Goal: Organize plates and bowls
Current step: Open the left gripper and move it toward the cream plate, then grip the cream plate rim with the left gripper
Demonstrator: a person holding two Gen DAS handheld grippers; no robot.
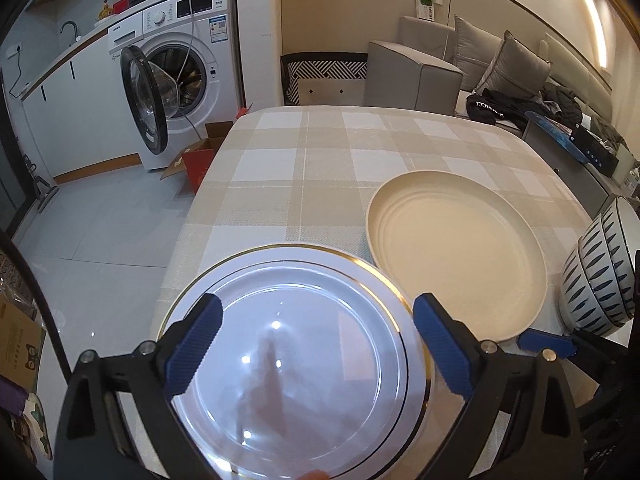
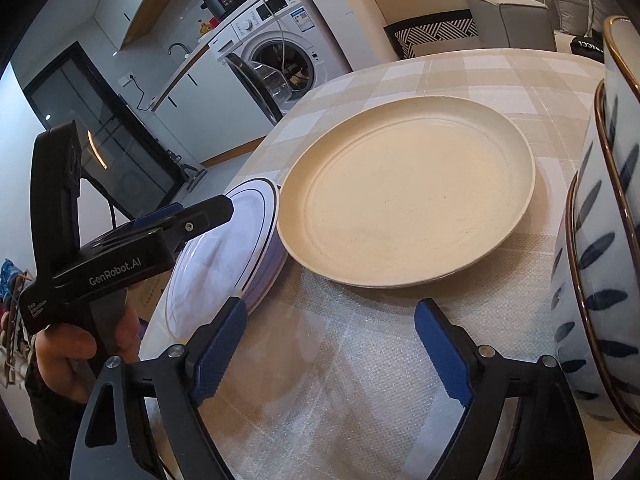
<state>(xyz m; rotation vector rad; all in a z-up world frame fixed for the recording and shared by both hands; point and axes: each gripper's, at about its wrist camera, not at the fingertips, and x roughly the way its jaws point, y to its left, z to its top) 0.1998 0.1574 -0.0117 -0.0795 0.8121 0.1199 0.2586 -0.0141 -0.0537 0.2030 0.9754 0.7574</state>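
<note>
A white gold-rimmed plate (image 1: 296, 344) lies at the table's near left corner; it also shows in the right wrist view (image 2: 224, 256). My left gripper (image 1: 318, 344) hangs open just above it, one finger on each side. A larger cream plate (image 1: 456, 256) lies just to its right, rims touching, and fills the middle of the right wrist view (image 2: 404, 196). Stacked blue-patterned bowls (image 1: 604, 264) stand at the right edge, close in the right wrist view (image 2: 600, 248). My right gripper (image 2: 330, 348) is open and empty over the tablecloth, in front of the cream plate.
The checked tablecloth (image 1: 332, 152) covers a rounded table. A washing machine (image 1: 180, 76) with its door open and cardboard boxes (image 1: 200, 156) stand on the floor to the left. A grey sofa (image 1: 480, 64) is behind the table.
</note>
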